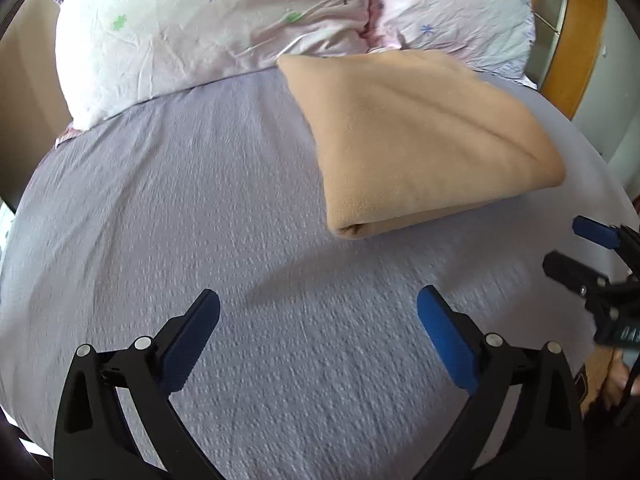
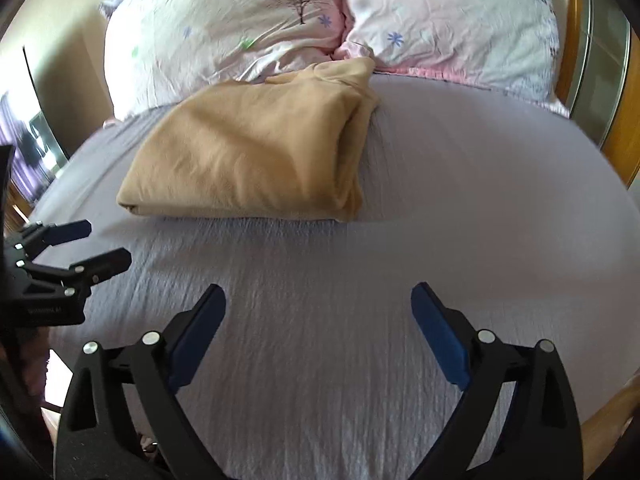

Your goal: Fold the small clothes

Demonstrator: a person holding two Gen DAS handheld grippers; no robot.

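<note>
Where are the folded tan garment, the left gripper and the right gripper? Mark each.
folded tan garment (image 2: 248, 152), right wrist view, top face.
left gripper (image 1: 318, 340), left wrist view, between fingertips.
right gripper (image 2: 318, 336), right wrist view, between fingertips.

Folded tan garment (image 2: 248, 152) on bedsheet (image 2: 460, 200)

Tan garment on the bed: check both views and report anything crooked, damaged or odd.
Little stands out. The tan garment lies folded on the lilac sheet, its far corner bunched against the pillows, and its layered right edge is slightly uneven. Both the left gripper and right gripper are open, apart from it.
</note>
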